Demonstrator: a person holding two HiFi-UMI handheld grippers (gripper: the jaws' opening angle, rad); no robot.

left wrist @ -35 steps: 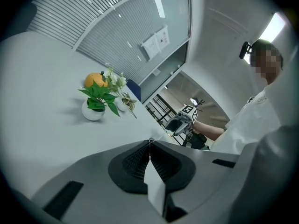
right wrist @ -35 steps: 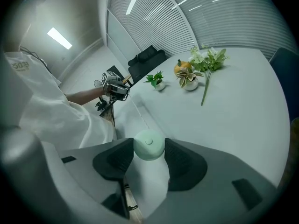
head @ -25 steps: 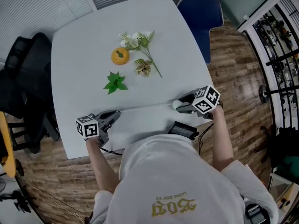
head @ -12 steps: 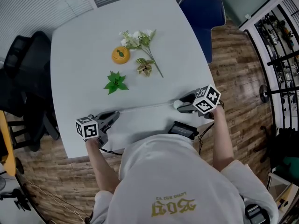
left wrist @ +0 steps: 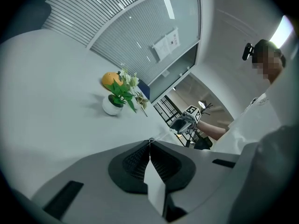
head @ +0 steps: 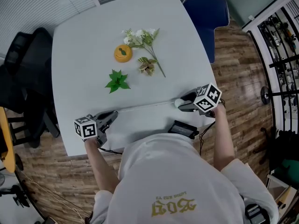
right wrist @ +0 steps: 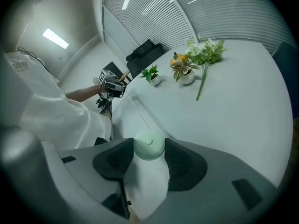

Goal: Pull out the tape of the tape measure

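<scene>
Right tool (right wrist: 148, 158) is gripping the round pale-green tape measure (right wrist: 148, 146); left tool (left wrist: 150, 146) is pinching its thin white tape (head: 145, 107).

Hardly anything has moved. The head view itself has drifted, so the table (head: 74, 78), the orange object (head: 123, 53) and the blue chair (head: 208, 13) now sit a shade further right and higher. My left gripper (head: 113, 115) may have edged nearer the table's left edge, though the shift is too slight to be sure.

matt table (head: 84, 55), wood-plank floor (head: 233, 78).
</scene>
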